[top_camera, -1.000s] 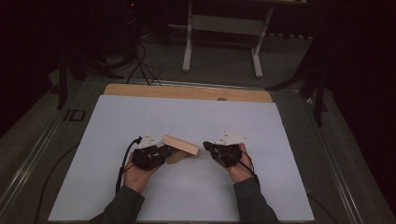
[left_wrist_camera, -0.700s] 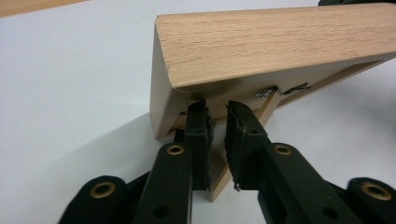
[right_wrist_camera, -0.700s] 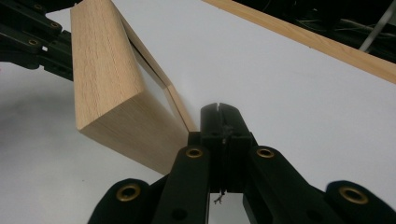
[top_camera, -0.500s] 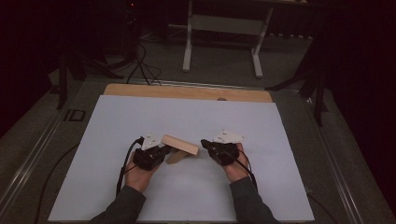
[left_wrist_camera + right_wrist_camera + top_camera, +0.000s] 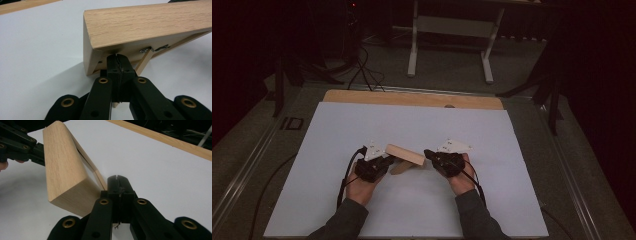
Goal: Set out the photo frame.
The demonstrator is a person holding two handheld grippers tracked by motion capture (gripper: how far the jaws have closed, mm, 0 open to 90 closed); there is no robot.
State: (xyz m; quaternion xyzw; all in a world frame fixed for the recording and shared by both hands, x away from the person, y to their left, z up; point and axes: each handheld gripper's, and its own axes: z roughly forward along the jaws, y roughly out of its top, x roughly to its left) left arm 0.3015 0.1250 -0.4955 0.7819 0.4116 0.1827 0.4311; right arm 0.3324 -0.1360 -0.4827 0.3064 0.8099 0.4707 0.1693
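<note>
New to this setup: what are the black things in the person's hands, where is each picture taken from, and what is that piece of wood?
A person holds a hand-held two-jaw tool in each hand. The high view looks down on a white table: left tool, right tool. Each of the other two pictures comes from a camera riding on one tool. Between the tools is a wooden block with a thin wooden strip underneath. Each tool's jaws are closed at one end of the block, seemingly pinching that strip, though the contact is partly hidden.
</note>
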